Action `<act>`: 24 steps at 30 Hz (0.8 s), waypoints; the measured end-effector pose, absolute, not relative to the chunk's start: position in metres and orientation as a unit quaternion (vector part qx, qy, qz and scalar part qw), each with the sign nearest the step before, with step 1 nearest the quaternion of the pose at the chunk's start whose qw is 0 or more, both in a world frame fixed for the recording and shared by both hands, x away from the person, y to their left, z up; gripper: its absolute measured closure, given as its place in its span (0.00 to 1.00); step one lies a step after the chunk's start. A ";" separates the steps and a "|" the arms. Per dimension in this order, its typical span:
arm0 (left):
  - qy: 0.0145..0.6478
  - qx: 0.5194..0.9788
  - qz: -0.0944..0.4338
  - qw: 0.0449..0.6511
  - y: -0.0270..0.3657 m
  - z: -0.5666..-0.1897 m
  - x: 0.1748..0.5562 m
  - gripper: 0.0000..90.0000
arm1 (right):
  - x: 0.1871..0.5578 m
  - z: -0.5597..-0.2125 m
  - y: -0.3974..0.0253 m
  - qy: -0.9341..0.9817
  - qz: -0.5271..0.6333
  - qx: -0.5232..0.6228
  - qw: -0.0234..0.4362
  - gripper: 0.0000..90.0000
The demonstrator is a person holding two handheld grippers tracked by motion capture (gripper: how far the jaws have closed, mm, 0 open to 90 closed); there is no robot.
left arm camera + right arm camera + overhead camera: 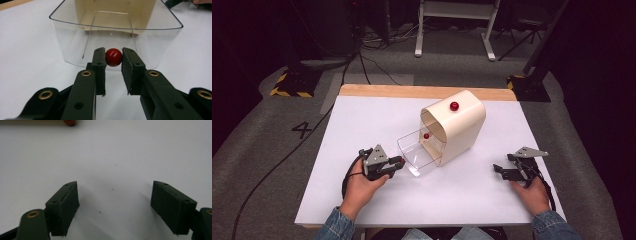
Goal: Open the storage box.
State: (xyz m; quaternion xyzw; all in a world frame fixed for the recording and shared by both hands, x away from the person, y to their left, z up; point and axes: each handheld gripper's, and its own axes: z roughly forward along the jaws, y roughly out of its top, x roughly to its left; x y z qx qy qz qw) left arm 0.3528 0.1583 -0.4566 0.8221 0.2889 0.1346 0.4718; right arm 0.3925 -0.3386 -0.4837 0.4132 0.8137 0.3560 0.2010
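1. Two jaws of the left gripper (pixel 113 58) pinch the red knob (pixel 113 57) on the front wall of the clear drawer (pixel 75 45), one pad on each side of the ball. The drawer stands partly drawn out of the cream cabinet (pixel 462 125) near the middle of the white table (pixel 362 120).
2. The step in hand looks like sliding the drawer by its knob. To do it well, I would keep the pull or push straight along the drawer's runners, level with the table, so the plastic walls do not bind in the opening.
3. The knob is round and glossy, so it may slip from flat pads. A firm, centred pinch should hold better than one at the pad tips.
4. The cabinet looks light and nothing braces it. A sharp tug may drag the whole box over the table instead of moving the drawer.
5. The right gripper (pixel 507 172) rests on the table well apart from the cabinet, its jaws spread wide over bare white surface, holding nothing. It could steady the cabinet if it shifts.
6. A second red knob (pixel 454 106) sits on the cabinet's rounded top, and a small red ball (pixel 426 135) shows inside its opening; neither blocks the drawer's path.
7. The table in front of the drawer is bare, so nothing stands in the way of further travel.
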 end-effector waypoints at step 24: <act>0.317 0.827 0.094 0.455 0.170 -0.470 0.350 0.67 | 0.393 -0.484 -0.339 0.814 0.357 0.413 0.199 0.25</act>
